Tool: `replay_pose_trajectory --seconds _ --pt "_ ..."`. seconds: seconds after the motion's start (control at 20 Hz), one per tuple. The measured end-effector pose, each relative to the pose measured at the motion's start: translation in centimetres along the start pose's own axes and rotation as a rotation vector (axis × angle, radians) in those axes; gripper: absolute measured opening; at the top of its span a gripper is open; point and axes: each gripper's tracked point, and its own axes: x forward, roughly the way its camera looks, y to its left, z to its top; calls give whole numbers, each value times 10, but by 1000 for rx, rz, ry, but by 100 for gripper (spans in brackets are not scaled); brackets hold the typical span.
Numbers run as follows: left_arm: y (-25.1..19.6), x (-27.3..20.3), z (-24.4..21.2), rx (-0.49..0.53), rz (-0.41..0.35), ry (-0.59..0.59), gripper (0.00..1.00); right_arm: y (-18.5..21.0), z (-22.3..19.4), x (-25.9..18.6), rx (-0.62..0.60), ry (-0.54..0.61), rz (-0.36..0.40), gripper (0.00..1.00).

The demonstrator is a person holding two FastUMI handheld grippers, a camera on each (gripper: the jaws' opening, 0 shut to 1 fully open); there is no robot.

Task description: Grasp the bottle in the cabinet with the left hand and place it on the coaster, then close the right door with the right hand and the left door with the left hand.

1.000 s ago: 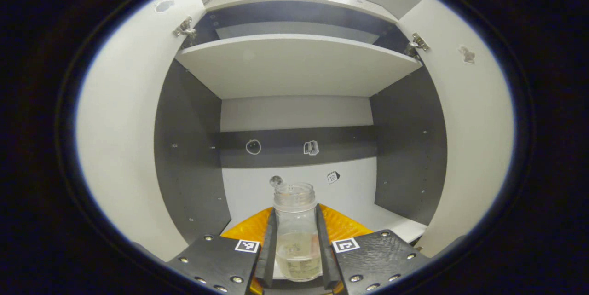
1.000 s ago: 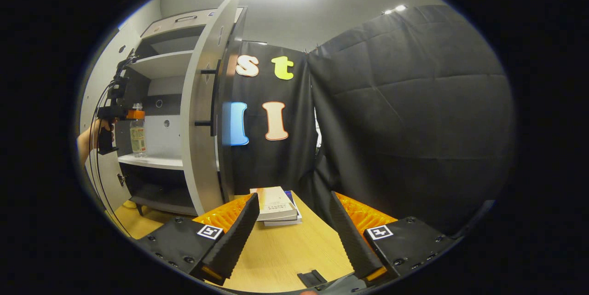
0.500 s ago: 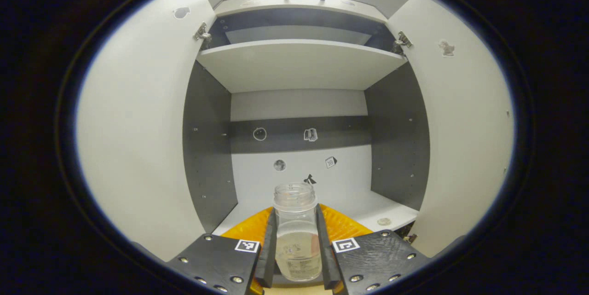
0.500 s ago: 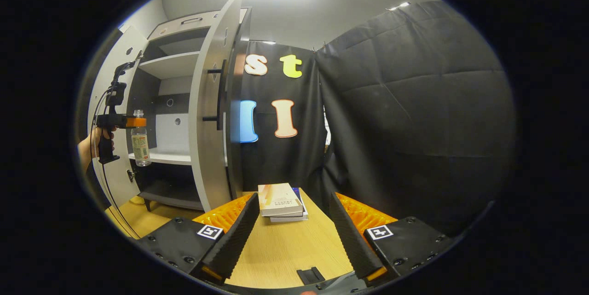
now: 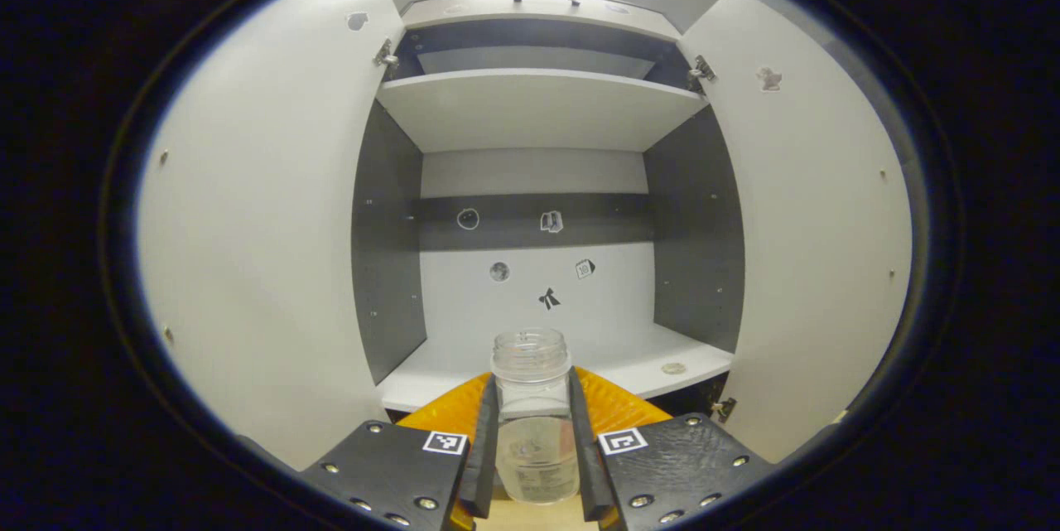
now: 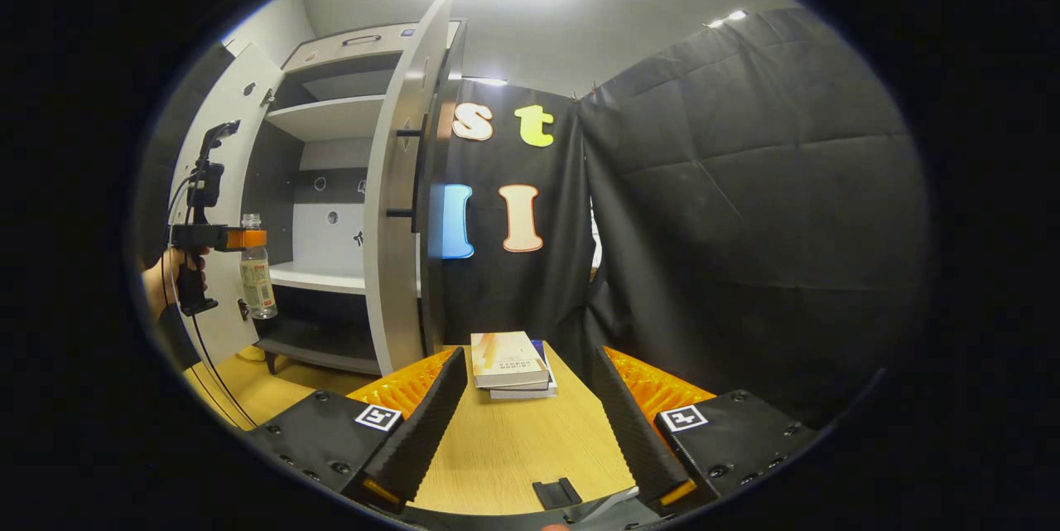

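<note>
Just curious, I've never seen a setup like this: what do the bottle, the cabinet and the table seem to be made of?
The bottle looks like clear plastic, since the liquid shows through; glass is possible. The cabinet seems matte laminated board in light and dark grey, with flat edges, peg holes and metal hinges. The table shows a pale wood grain, possibly veneer or laminate.

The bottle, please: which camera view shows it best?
The left gripper view: the bottle sits close up between the left gripper fingers, its open mouth clear. The right gripper view shows the whole bottle, small and far off, held outside the cabinet.
</note>
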Motion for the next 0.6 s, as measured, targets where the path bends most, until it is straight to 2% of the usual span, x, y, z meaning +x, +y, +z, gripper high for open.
replay_pose_trajectory --seconds 0.1,0.15,0.2,0.3,0.45,0.55,0.6 --pt "-3 -7 -10 -8 -4 2 42 3 -5 -2 -10 6 12 97" --pt "-6 -11 -15 -13 -10 5 40 5 -7 -3 -18 10 18 98" --pt "-9 -14 -21 -17 -15 9 45 6 -9 -4 -26 10 22 98" --pt "-15 -21 -31 -12 -24 12 40 8 -13 -7 -35 9 25 98" --pt "-25 -31 -48 -10 -42 7 42 13 -19 -8 -31 21 38 98" --pt "-29 -37 -67 -12 -48 28 40 17 -22 -10 -32 24 53 98" --pt "-31 -41 -77 -12 -50 45 42 18 -24 -12 -38 24 57 98"
